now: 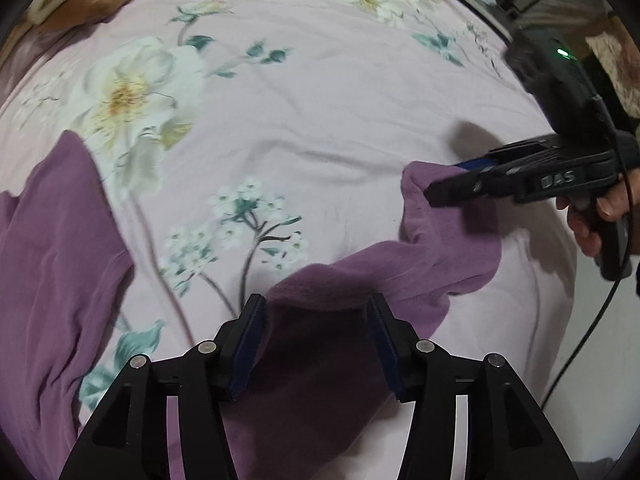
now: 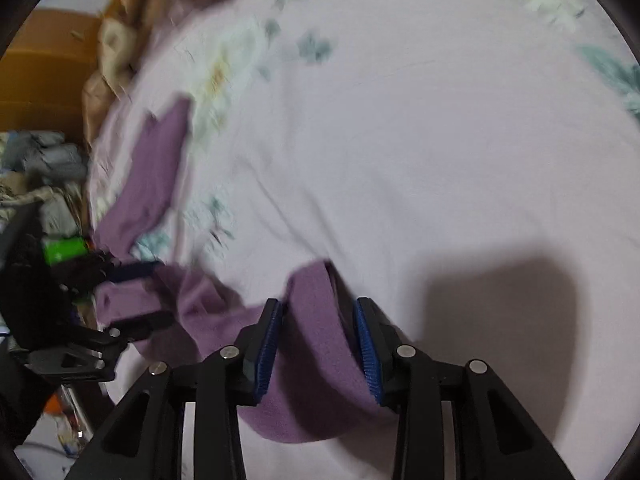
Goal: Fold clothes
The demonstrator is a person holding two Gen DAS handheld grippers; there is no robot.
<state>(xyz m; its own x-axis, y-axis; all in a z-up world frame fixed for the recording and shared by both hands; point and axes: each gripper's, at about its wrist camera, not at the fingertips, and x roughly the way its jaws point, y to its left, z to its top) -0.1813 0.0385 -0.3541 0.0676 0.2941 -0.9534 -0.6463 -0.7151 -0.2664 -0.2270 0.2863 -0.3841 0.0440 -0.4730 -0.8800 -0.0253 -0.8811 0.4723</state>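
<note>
Nearby, purple garment (image 1: 440,248) edges bedsheet (image 1: 320,100).

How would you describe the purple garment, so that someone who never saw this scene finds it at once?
Look at the pale pink bedsheet printed with white flowers. Across its near side lies the purple garment, rumpled. It is the only plain, dark purple cloth on the sheet, and both grippers stand over it.

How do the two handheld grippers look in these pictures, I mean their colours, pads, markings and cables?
Both grippers are black plastic. The left gripper has dark navy pads and round silver rivets on its fingers. The right gripper has ribbed blue pads, white lettering on its side, a green light and a black cable.
</note>
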